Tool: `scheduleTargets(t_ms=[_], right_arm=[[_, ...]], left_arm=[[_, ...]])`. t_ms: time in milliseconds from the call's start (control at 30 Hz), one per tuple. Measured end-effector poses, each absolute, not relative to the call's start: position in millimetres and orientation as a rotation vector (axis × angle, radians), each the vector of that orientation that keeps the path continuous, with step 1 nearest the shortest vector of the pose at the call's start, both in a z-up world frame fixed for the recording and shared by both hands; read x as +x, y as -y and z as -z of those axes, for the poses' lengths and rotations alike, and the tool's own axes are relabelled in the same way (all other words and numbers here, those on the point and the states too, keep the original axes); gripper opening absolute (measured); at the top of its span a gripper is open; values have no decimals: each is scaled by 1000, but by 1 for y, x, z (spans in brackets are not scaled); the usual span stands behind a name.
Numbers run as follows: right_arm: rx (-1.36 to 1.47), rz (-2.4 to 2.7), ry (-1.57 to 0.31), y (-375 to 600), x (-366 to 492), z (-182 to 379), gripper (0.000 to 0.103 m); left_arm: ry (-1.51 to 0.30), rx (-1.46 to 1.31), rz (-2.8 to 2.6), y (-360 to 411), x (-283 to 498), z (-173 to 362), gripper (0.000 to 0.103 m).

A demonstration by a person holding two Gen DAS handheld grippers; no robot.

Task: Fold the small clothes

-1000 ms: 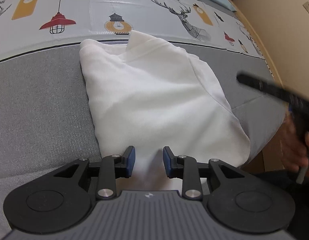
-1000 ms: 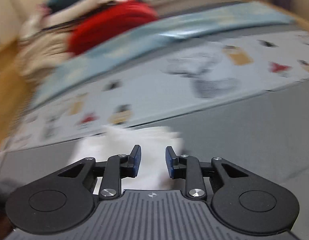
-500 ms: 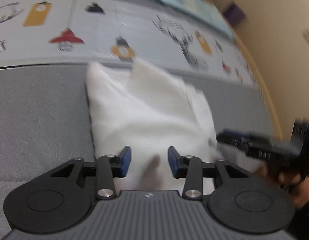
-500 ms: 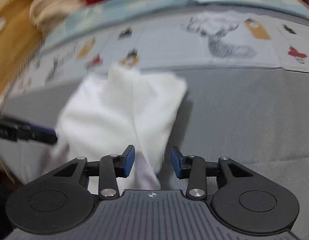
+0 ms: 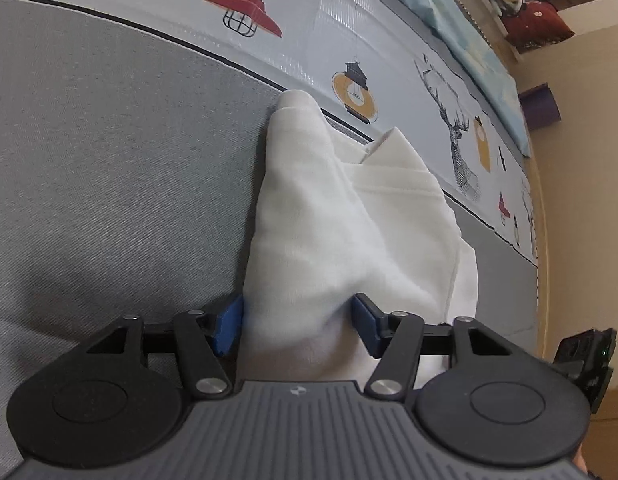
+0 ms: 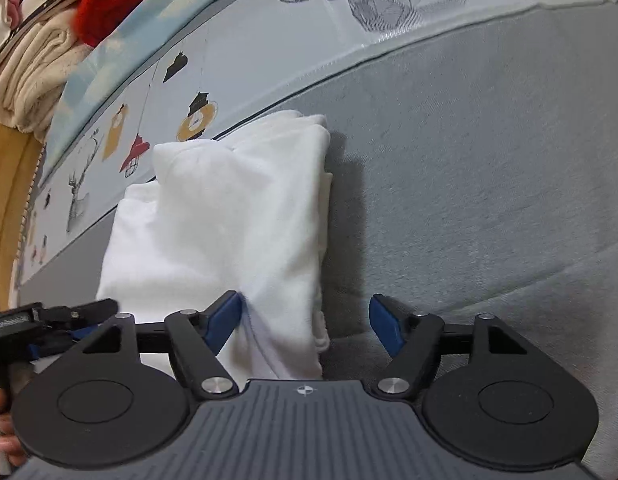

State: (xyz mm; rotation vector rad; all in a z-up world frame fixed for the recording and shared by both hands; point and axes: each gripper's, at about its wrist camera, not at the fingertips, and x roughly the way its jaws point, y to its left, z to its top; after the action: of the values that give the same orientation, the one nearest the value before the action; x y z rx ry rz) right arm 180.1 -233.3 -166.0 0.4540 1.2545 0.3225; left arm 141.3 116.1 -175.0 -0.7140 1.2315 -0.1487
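A white folded garment lies on the grey bed cover. My left gripper is open, its blue pads on either side of the garment's near left corner, with cloth bunched between them. In the right wrist view the same white garment lies on the grey cover. My right gripper is open around the garment's near right corner, the left pad against the cloth, the right pad apart from it. The left gripper also shows in the right wrist view at the left edge.
A patterned sheet with lamps and deer runs behind the garment. Piled red and cream clothes sit at the far left. A beige wall and the bed's wooden edge bound the sides.
Both grippers have dropped lower and closer to the garment's near edge and opened wider. Each now straddles a near corner of the cloth.
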Motion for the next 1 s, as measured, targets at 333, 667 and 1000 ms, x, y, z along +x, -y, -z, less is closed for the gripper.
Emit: scheduleTargets(t_ms=[333, 667, 1000], right_arm=[[457, -399, -1215, 224, 189, 161, 30], [358, -398, -704, 215, 188, 88, 51], [301, -373, -982, 208, 213, 125, 61]], left_arm=[[-1171, -602, 195, -100, 167, 172, 36], [-749, -553, 109, -118, 164, 102, 63], [-1102, -611, 23, -138, 176, 163, 59]])
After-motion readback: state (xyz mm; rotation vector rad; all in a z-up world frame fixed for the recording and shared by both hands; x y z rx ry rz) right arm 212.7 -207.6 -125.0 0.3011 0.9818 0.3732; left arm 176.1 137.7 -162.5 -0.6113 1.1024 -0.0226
